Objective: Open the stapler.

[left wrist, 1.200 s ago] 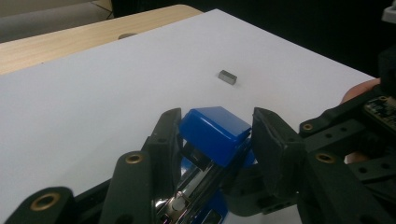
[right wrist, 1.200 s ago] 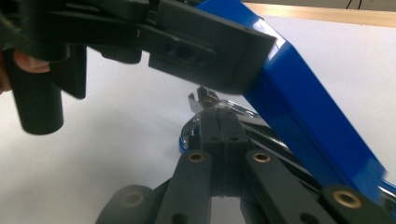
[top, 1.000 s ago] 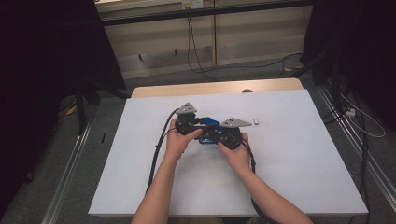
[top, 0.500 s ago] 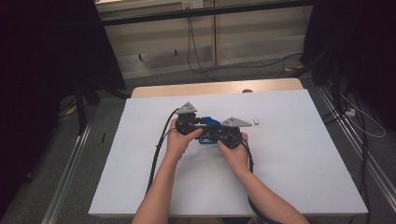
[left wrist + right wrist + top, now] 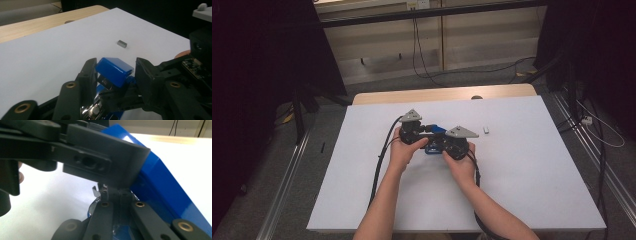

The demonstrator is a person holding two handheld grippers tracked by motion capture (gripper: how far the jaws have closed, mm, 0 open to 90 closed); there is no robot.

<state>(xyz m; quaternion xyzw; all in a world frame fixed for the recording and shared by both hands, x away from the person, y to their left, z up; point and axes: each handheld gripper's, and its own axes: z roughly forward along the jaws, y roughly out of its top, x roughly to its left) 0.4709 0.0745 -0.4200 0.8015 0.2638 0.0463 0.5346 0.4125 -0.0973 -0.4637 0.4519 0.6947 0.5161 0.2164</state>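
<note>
Blue stapler (image 5: 434, 138): at the centre of the white counter (image 5: 532, 175), between both tools. Left tool (image 5: 116, 72): jaws partly apart and just been opening, the stapler's raised blue top (image 5: 114, 70) standing between them; contact with the pads cannot be told. Right tool (image 5: 113, 195): jaws closed together on the stapler's metal part (image 5: 96, 192). Small grey block (image 5: 486, 129): loose on the counter, at 2 o'clock from the stapler, well apart.

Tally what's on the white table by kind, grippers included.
Grippers: 2, left and right
Blue hinged device: 1
Small grey block: 1
Total: 4
</note>
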